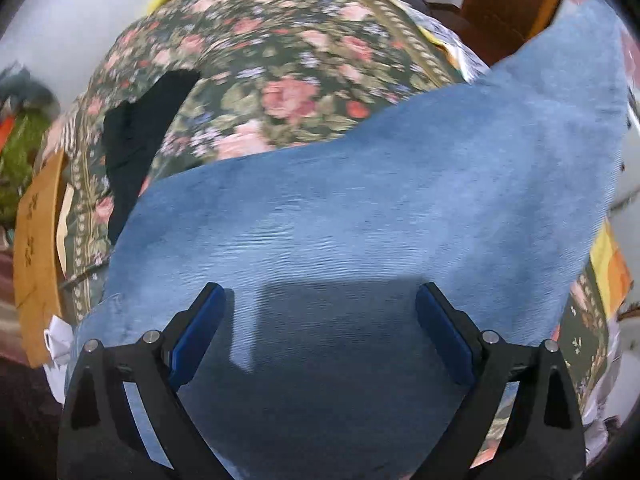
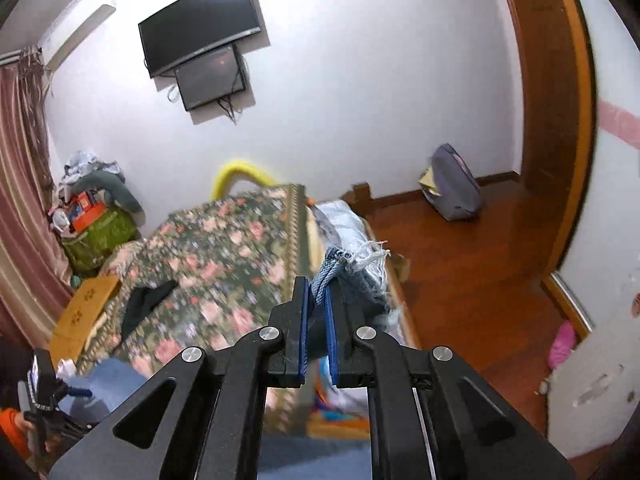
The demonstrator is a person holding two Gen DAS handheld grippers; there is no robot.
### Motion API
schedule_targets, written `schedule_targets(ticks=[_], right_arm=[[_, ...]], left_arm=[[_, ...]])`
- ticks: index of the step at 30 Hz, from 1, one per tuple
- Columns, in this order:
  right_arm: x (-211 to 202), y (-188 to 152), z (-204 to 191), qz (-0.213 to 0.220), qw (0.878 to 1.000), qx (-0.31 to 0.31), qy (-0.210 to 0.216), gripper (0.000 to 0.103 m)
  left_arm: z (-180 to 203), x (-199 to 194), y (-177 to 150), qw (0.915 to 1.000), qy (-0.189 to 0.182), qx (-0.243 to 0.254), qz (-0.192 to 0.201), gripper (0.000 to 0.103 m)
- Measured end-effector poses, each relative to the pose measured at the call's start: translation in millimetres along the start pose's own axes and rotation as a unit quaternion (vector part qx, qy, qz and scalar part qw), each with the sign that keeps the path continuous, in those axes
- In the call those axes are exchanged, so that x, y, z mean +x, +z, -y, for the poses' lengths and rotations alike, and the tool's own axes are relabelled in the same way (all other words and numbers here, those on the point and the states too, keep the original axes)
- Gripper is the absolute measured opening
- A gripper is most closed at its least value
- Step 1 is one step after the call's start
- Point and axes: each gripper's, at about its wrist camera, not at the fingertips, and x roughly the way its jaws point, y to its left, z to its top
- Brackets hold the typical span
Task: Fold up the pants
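Note:
Light blue denim pants lie spread over a floral bedspread. One leg rises toward the upper right of the left wrist view. My left gripper is open, its jaws wide apart just above the denim, holding nothing. My right gripper is shut on the frayed hem of a pants leg and holds it lifted above the bed's right edge. In the right wrist view the left gripper shows at the lower left, over blue denim.
A black garment lies on the bedspread to the left. A wooden board sits at the bed's left edge. A green bag with clutter stands by the curtain. A grey backpack sits on the wooden floor.

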Motion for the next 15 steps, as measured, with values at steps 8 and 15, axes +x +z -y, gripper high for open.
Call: schedule_targets(ticks=[8, 15], right_arm=[[12, -80, 48, -0.071, 0.996, 0.041, -0.040, 0.006], [23, -152, 82, -0.143, 0.984, 0.084, -0.070, 0.006]], left_arm=[[31, 1, -7, 0.9999, -0.001, 0.008, 0.008, 0.097], [29, 0, -12, 0.9997, -0.013, -0.009, 0.017, 0.097]])
